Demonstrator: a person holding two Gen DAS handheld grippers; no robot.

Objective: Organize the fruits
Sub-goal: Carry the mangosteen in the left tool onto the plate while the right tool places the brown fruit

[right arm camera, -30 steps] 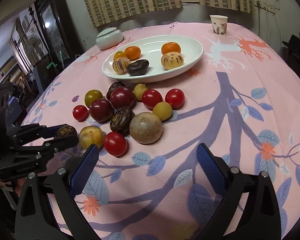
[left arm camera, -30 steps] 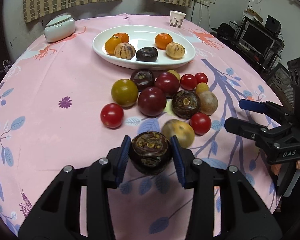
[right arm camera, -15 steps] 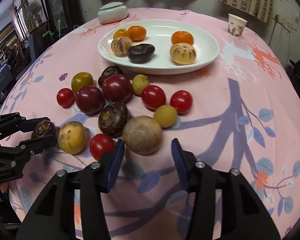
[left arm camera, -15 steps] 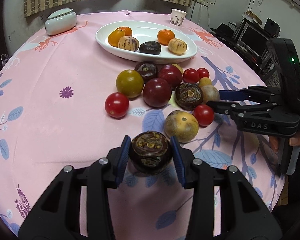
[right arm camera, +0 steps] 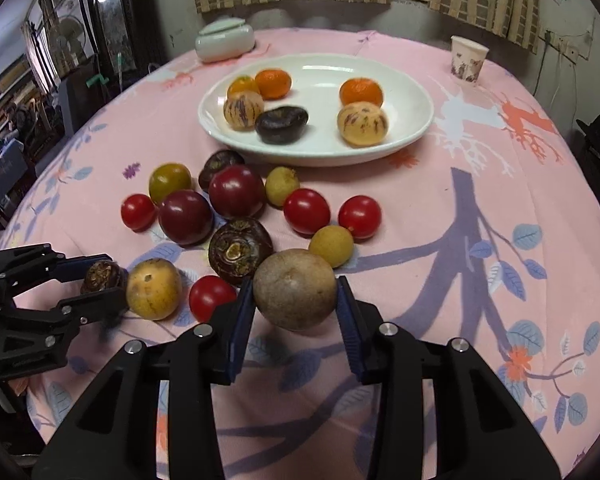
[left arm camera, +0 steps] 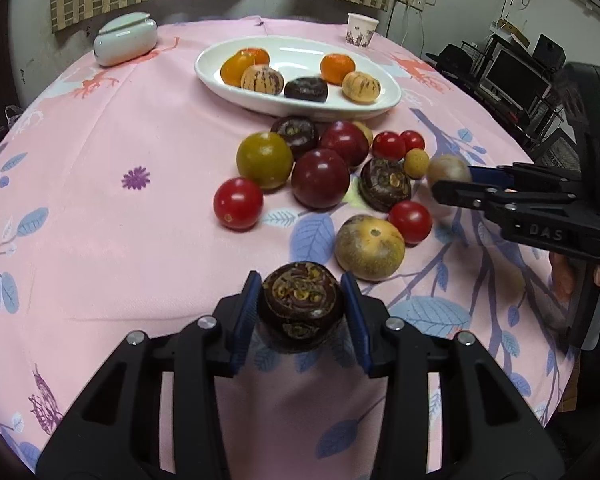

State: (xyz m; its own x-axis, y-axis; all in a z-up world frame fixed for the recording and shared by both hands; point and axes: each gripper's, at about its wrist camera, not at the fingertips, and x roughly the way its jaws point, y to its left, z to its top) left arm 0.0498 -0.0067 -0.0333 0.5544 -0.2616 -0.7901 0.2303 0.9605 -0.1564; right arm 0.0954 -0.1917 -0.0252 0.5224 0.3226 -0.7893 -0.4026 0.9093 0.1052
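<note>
My left gripper point(left arm camera: 302, 312) is shut on a dark brown water chestnut point(left arm camera: 301, 306), held just above the pink tablecloth; it also shows in the right wrist view point(right arm camera: 102, 276). My right gripper point(right arm camera: 296, 308) has its pads on both sides of a large round brown fruit point(right arm camera: 295, 289) that rests on the cloth. A white oval plate point(right arm camera: 416, 120) at the back holds oranges, striped melons and a dark fruit. Several loose tomatoes, plums and chestnuts lie between plate and grippers.
A pale ceramic lidded box point(left arm camera: 125, 40) sits at the back left and a paper cup point(left arm camera: 362, 30) at the back right. A yellow-brown fruit point(left arm camera: 369, 248) and a red tomato point(left arm camera: 410, 222) lie just ahead of my left gripper. The table edge curves close below.
My right gripper has moved forward and narrowed from wide open onto the large brown fruit. My left gripper keeps its hold on the chestnut and has shifted slightly towards the fruits.
</note>
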